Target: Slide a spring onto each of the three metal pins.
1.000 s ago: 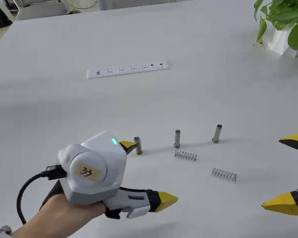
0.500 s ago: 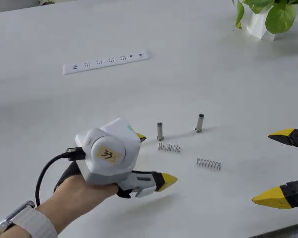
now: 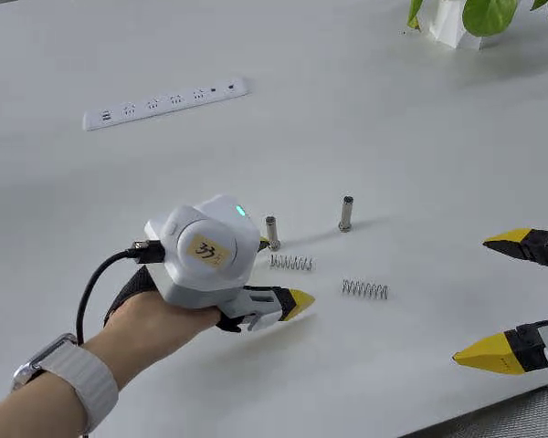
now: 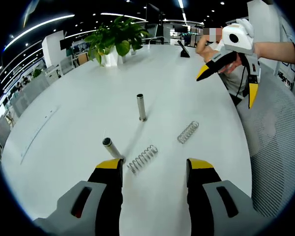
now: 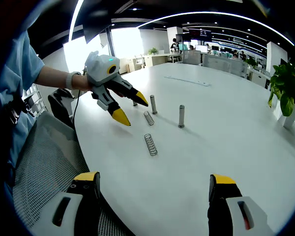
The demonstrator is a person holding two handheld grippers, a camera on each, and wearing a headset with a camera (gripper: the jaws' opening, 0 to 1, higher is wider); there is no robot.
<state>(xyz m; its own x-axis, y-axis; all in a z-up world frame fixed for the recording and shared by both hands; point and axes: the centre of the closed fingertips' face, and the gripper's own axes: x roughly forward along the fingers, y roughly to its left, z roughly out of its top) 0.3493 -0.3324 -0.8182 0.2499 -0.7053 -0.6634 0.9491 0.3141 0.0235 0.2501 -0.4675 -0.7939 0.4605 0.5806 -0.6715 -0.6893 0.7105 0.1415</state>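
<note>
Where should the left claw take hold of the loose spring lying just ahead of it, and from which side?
Take the spring mid-length, jaws across its coils, coming down from above. It lies flat on the table with both long sides clear, and a middle hold probably leaves an end free to slide over a pin.

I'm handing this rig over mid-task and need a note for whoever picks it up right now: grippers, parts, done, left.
Left gripper: open, empty, low over the table beside the near pin and near spring.
Right gripper: open, empty, hovering off to the side.
Near pin and far pin stand bare; second spring lies loose.
Third pin: partly behind the left gripper, too small to tell if sprung.
Done: nothing confirmed.
Left: a spring onto each bare pin; check the third.
</note>
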